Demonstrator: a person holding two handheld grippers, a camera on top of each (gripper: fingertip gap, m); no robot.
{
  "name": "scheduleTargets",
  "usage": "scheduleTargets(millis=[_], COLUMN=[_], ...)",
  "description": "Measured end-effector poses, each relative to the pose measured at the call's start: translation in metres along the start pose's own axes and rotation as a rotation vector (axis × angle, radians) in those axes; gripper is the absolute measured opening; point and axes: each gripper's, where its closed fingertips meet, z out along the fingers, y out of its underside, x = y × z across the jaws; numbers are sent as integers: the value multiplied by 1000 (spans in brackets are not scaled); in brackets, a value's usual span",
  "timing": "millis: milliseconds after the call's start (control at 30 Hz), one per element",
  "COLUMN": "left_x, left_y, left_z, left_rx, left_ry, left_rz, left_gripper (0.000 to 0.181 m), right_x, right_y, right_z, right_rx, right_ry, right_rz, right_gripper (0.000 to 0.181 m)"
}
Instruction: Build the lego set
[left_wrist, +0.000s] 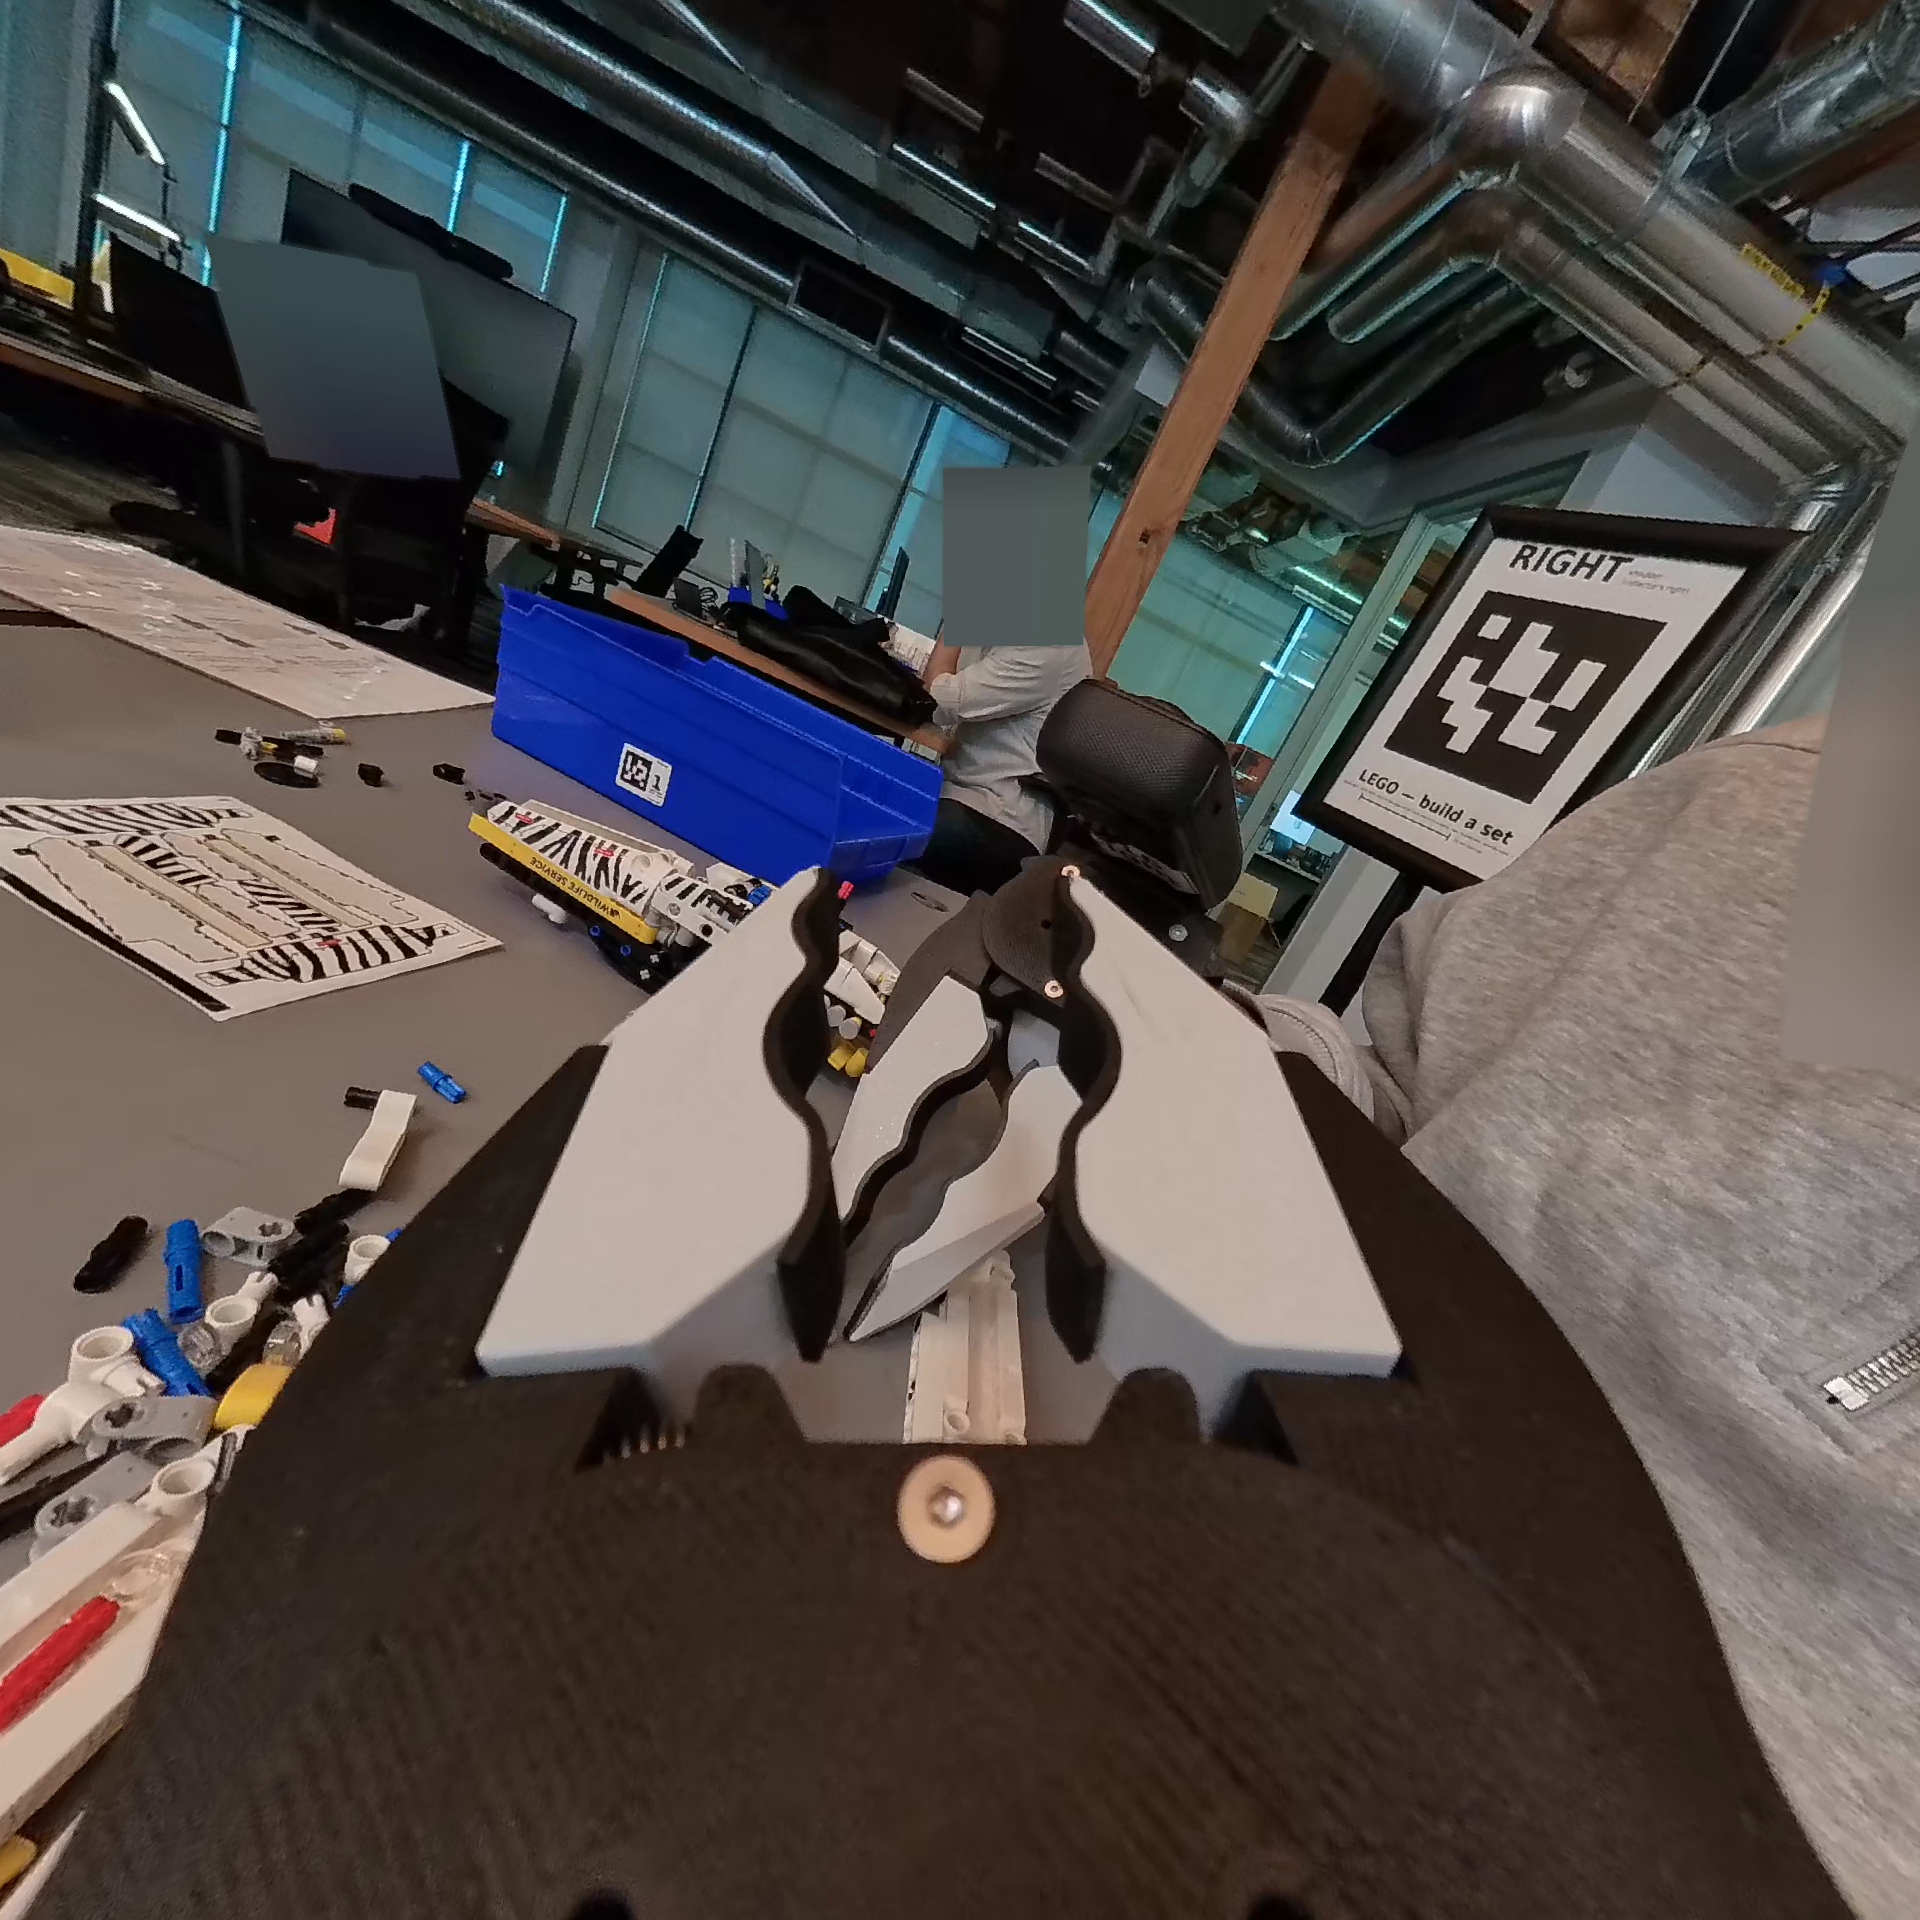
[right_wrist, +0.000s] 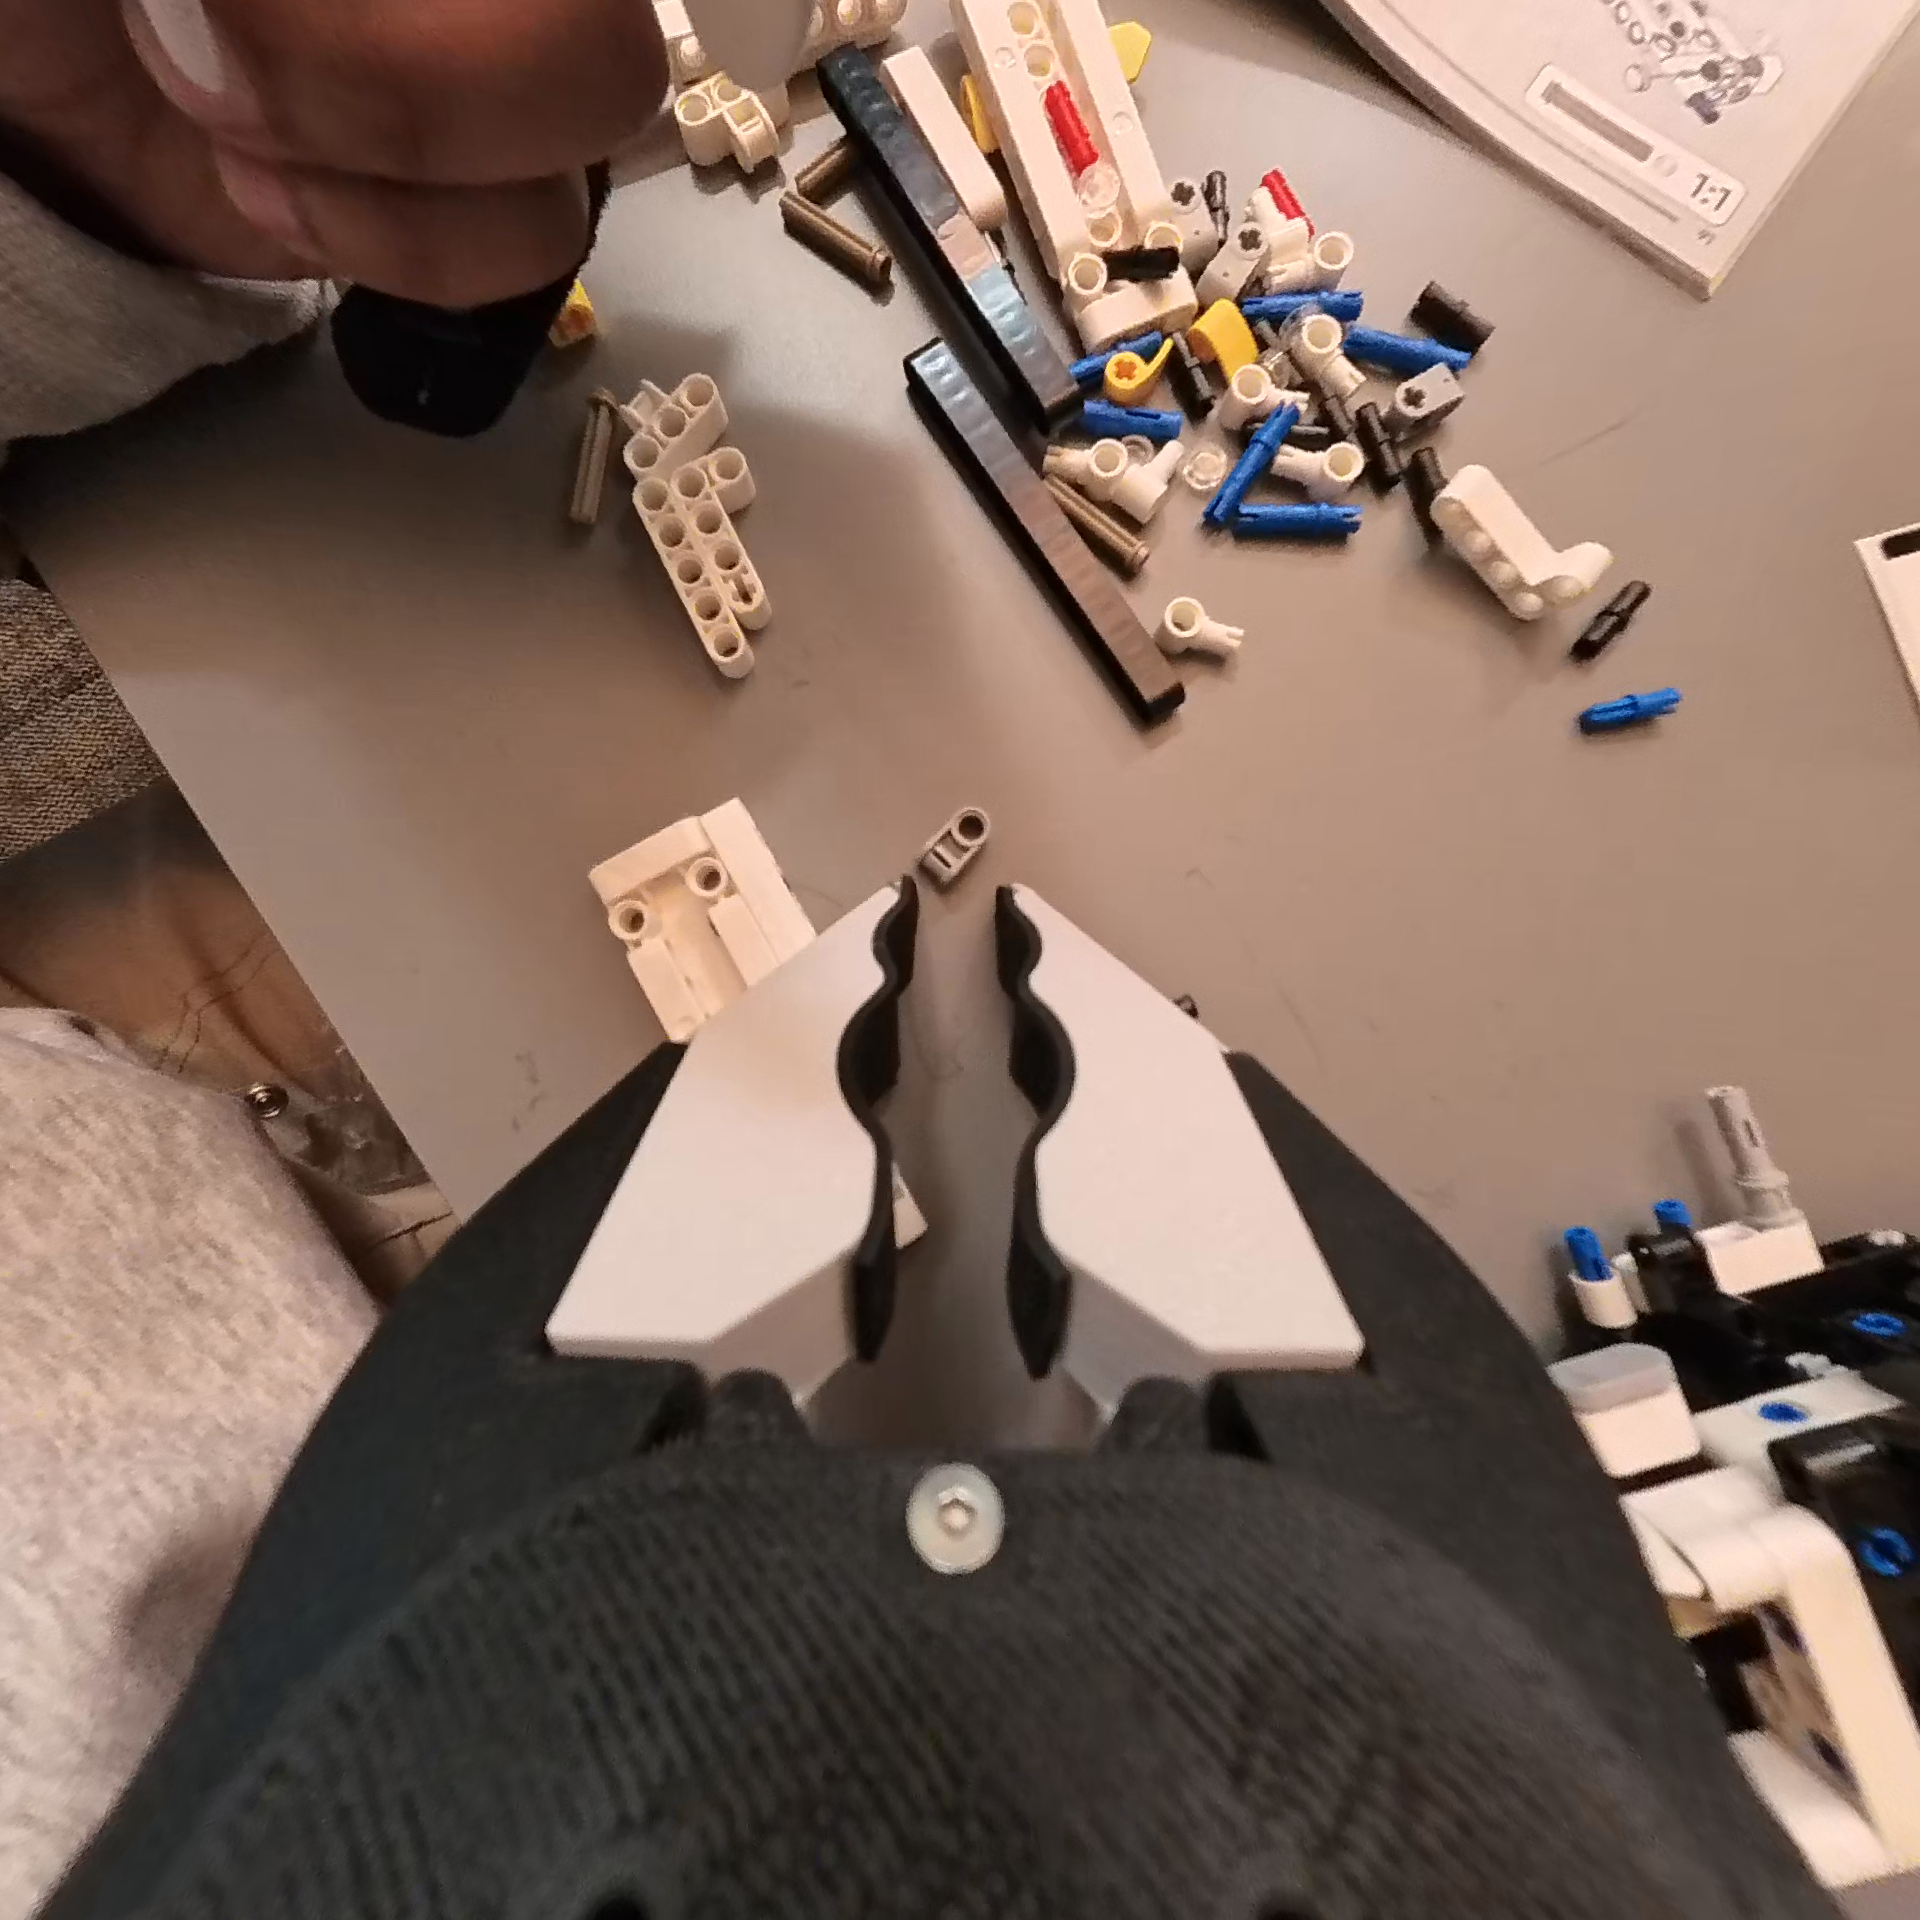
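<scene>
Right gripper (right_wrist: 956, 902) slightly parted, empty, tips just short of small grey connector (right_wrist: 956, 849); left gripper (left_wrist: 951, 883) parted, empty; white panel (right_wrist: 698, 914) beside.

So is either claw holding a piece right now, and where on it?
No. The right claw is open above the table, just short of a small grey connector. The left claw is open, nothing between its fingers.
</scene>
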Motion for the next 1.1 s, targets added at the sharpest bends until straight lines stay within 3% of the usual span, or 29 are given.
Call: scheduleTargets(millis=[1100], left_x=[0], left_y=[0], left_z=[0], left_rx=[0], left_ry=[1], left_rz=[-3], left_gripper=[39], right_x=[-13], right_y=[-7], right_z=[5], right_rx=[6], right_ry=[-36], right_rz=[-20], right_gripper=[13])
